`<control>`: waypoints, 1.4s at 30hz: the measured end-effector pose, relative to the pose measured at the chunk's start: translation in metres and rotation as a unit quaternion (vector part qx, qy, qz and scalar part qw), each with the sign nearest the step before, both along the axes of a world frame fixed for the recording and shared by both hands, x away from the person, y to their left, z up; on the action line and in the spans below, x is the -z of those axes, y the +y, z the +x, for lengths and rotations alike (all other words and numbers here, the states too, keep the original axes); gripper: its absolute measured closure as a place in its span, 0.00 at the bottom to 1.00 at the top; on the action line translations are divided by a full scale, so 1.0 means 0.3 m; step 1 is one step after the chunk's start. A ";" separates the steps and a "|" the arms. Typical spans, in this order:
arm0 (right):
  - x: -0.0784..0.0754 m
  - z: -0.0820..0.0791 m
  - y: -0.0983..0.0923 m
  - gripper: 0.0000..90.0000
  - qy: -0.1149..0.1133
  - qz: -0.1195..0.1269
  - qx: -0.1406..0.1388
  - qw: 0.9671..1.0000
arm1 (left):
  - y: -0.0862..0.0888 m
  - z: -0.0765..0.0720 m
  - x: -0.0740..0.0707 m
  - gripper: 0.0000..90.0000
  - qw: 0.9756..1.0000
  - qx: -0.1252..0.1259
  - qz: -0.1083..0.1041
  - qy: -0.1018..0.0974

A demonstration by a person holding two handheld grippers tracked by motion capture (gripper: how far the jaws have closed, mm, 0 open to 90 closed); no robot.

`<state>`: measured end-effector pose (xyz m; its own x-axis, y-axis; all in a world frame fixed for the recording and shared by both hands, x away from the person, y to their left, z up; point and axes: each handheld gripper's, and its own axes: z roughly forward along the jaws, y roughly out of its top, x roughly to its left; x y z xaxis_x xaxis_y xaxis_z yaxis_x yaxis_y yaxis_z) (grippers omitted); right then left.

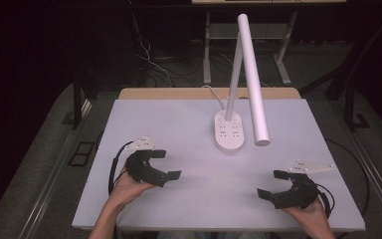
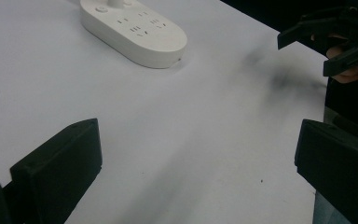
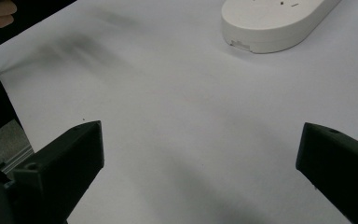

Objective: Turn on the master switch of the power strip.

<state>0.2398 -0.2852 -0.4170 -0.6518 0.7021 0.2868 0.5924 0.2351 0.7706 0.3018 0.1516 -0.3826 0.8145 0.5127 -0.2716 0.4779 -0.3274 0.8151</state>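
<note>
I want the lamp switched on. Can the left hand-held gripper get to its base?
Probably yes: bare table lies between the open left hand-held gripper and the lamp base.

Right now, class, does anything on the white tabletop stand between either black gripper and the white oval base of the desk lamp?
Nothing visible does. Bare white tabletop lies between the left gripper, the right gripper and the white oval lamp base. Both grippers are open and hold nothing.

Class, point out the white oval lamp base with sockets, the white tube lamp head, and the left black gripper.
White oval lamp base with sockets (image 1: pixel 230 133): high view, top face.
White tube lamp head (image 1: pixel 252 79): high view, mid-length.
Left black gripper (image 1: pixel 168 164): high view, between its jaw tips.
</note>
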 end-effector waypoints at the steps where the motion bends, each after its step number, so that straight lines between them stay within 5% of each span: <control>1: 0.000 0.000 0.000 0.00 0.000 0.000 0.000 1.000 | -0.002 0.002 0.000 0.00 1.000 0.001 0.001 0.001; 42: 0.001 -0.002 -0.006 0.00 0.006 -0.001 0.002 1.000 | -0.125 0.154 -0.091 0.00 0.997 0.045 0.055 -0.009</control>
<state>0.2393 -0.2869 -0.4172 -0.6458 0.7045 0.2944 0.6030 0.2341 0.7626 0.3480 0.1143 -0.3555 0.8624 0.4638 -0.2031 0.4286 -0.4552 0.7805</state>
